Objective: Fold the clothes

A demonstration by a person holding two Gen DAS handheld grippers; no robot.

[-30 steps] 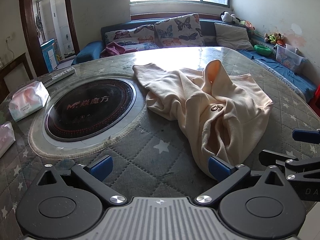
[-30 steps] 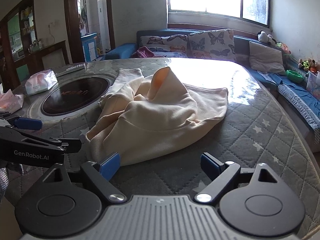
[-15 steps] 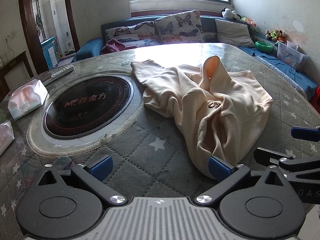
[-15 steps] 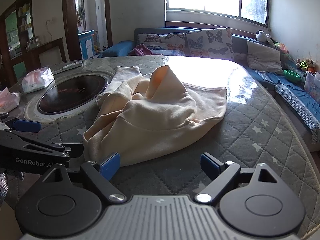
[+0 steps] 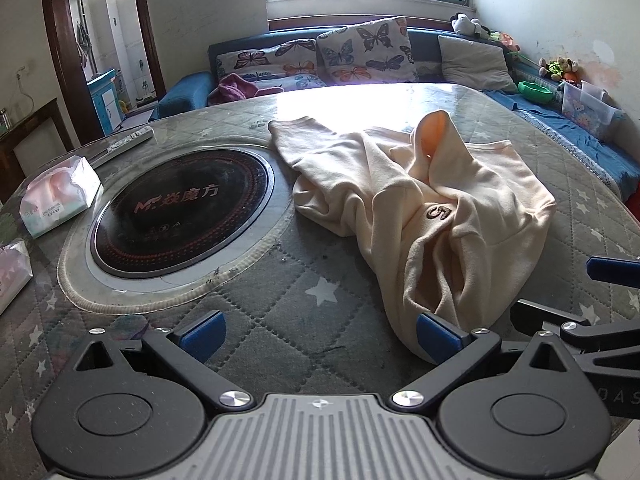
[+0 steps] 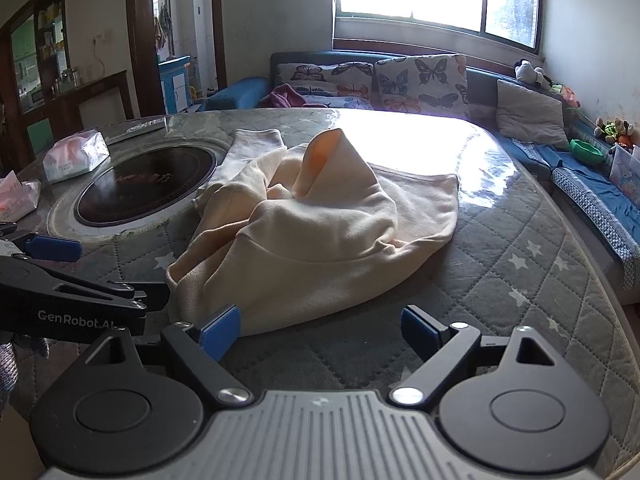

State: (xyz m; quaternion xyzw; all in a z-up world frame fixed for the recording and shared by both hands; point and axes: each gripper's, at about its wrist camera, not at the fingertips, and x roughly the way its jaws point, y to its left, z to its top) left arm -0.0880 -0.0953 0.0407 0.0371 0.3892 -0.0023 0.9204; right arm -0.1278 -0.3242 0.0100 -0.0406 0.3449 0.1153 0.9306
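**Cream sweatshirt heaped ahead of two spread grippers**

Crumpled cream sweatshirt (image 5: 420,208) in a heap on the quilted table cover (image 5: 280,312), near hem just beyond both tools. Left gripper (image 5: 318,330) spread wide and empty, right pad (image 5: 436,334) touching or just short of the near hem; cannot tell which. Right gripper (image 6: 320,330) likewise spread and empty, left pad (image 6: 220,328) at the same hem. One sleeve stretched toward the round black hob (image 5: 184,212) set into the table. Grey star-printed cover, glossy with window glare at the far side. Behind, a blue sofa (image 6: 240,90) with butterfly cushions (image 6: 420,80). Two tissue packs (image 5: 58,196) left of the hob. Nothing between pads and cloth.
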